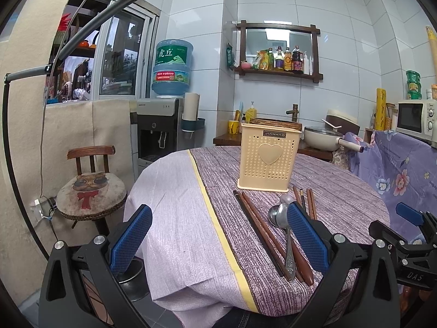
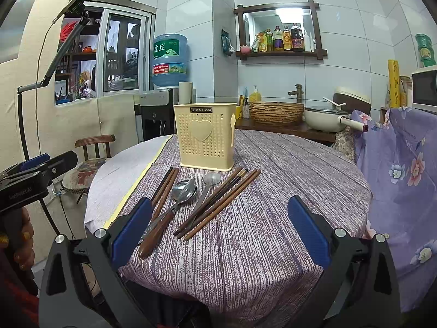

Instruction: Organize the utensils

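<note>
A cream perforated utensil holder (image 1: pixel 269 158) (image 2: pixel 204 136) with a heart on its front stands upright on the round table. In front of it lie a pair of brown chopsticks (image 1: pixel 259 227) (image 2: pixel 164 188), metal spoons (image 1: pixel 278 213) (image 2: pixel 185 188), one with a wooden handle, and several more chopsticks (image 1: pixel 310 205) (image 2: pixel 218 202). My left gripper (image 1: pixel 218 207) is open above the near left of the table, its right finger beside the spoons. My right gripper (image 2: pixel 220 201) is open over the near edge, holding nothing, with the utensils between and ahead of its fingers.
A purple striped cloth (image 2: pixel 273 177) covers the table, with a pale cloth (image 1: pixel 169 191) on its left part. A chair (image 1: pixel 91 191) stands to the left and a water dispenser (image 1: pixel 161 125) behind. A counter with a pot (image 2: pixel 322 120) and woven basket (image 2: pixel 275 112) lies beyond.
</note>
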`<move>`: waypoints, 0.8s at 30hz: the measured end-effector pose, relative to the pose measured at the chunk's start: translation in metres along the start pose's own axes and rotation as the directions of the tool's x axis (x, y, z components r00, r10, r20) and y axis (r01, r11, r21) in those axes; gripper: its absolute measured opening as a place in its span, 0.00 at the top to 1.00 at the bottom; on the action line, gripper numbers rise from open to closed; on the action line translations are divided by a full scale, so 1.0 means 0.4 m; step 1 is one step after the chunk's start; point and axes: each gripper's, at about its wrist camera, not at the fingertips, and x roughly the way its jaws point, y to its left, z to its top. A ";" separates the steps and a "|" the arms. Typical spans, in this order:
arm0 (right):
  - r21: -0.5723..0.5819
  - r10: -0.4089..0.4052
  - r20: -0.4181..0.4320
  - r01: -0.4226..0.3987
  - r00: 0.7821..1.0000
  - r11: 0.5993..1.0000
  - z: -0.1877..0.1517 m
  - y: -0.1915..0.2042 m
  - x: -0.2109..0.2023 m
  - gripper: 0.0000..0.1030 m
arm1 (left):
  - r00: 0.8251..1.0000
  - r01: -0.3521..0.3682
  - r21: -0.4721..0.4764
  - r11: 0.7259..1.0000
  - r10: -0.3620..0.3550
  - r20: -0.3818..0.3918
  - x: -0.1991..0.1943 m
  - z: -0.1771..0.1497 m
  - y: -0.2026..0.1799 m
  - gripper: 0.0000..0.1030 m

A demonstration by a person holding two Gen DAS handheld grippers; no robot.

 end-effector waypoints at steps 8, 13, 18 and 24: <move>0.000 0.001 -0.002 -0.001 1.000 1.000 -0.001 0.001 0.000 0.05 | 1.000 0.000 0.000 1.000 0.000 -0.004 0.000 -0.001 0.003 0.05; 0.001 0.002 -0.006 -0.002 1.000 1.000 -0.004 0.001 0.002 0.05 | 1.000 -0.003 0.002 1.000 0.003 -0.005 -0.001 -0.004 0.007 0.05; 0.001 0.003 -0.008 -0.003 1.000 1.000 -0.005 0.002 0.004 0.05 | 1.000 -0.004 -0.001 1.000 0.004 -0.010 0.000 -0.009 0.014 0.05; 0.001 0.005 -0.012 -0.005 1.000 1.000 -0.006 0.003 0.007 0.05 | 1.000 -0.004 0.002 1.000 0.004 -0.020 0.003 -0.015 0.018 0.05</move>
